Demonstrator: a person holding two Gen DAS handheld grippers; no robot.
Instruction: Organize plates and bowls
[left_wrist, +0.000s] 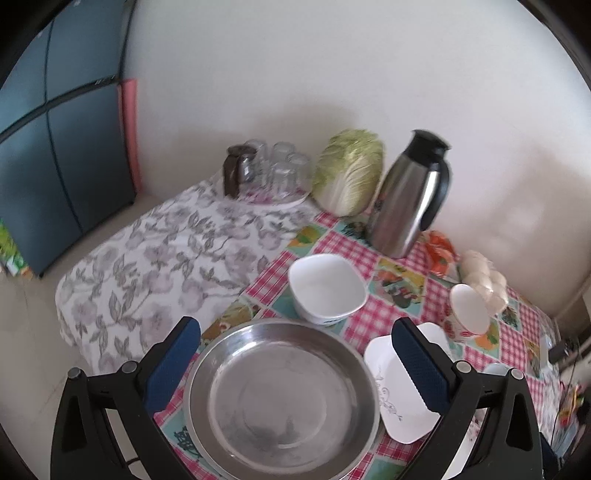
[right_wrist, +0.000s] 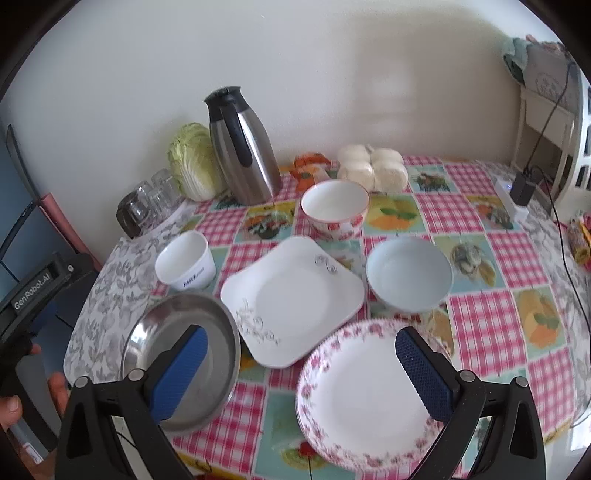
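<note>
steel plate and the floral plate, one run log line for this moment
left gripper: open over steel plate | right gripper: open over floral plate | nothing held | stacking not begun

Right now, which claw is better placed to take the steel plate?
Left. The left claw is open and sits right over the steel plate, fingers either side of its rim. The right claw is open over the pink floral plate, with the steel plate off to its left.

Steel dish (left_wrist: 280, 398) at six o'clock looks brushed, dull metal; square plate (right_wrist: 291, 299) glossy ceramic; flask (right_wrist: 245, 155) at eleven o'clock polished steel.
</note>
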